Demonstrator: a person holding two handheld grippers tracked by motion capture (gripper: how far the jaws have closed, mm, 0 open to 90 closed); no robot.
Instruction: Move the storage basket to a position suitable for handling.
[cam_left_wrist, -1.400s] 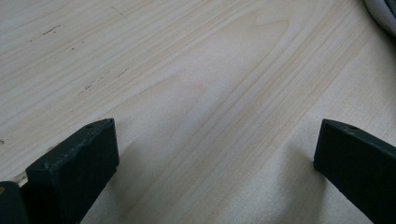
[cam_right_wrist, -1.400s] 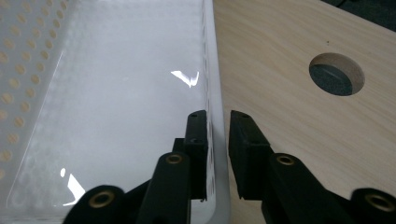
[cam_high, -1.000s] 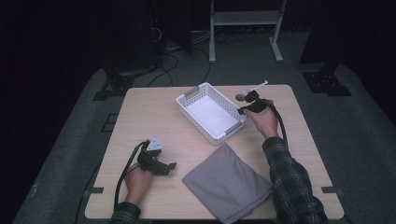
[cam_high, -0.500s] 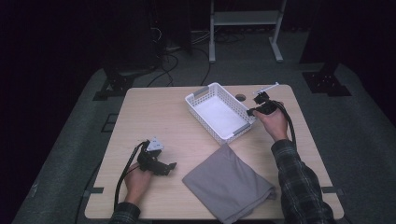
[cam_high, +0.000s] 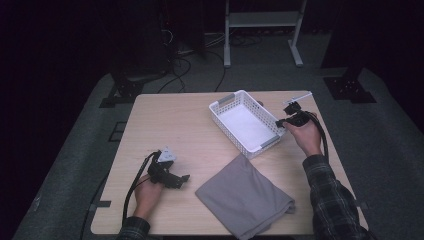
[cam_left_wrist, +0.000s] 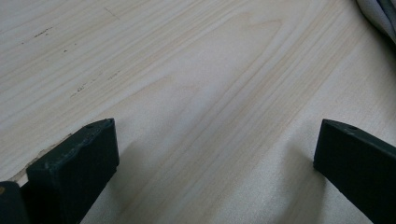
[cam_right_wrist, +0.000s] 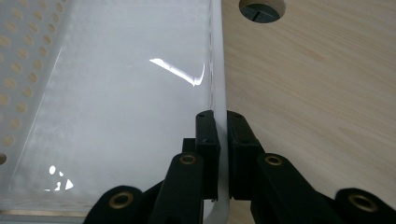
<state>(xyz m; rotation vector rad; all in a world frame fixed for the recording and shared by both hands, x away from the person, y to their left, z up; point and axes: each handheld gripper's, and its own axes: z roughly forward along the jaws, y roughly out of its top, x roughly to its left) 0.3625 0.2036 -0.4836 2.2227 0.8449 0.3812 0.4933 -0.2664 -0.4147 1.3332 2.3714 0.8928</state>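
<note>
Light wooden table (cam_high: 200, 125), dark room around it. The right gripper (cam_high: 286, 121) is sitting at the right side of the white perforated basket (cam_high: 246, 126), held in the person's right hand (cam_high: 306, 137); in the right gripper view its two black jaws are pinching the basket's thin rim (cam_right_wrist: 219, 100) between them, one jaw inside the wall, one outside, tips touching plastic on both sides. The basket is lying at an angle on the far right part of the table, its smooth floor catching glare. A round hole (cam_right_wrist: 260, 6) in the tabletop is showing just beyond the basket's edge. The left gripper (cam_high: 172, 175) is resting low over the near left part of the table in the person's left hand (cam_high: 148, 194), well apart from the basket; its jaws are standing wide apart over bare wood grain, nothing between them. A folded grey cloth (cam_high: 245, 196) is lying flat at the near edge, between the two forearms, its corner edging into the left gripper view. A plaid sleeve (cam_high: 332, 200) is covering the right forearm.
</note>
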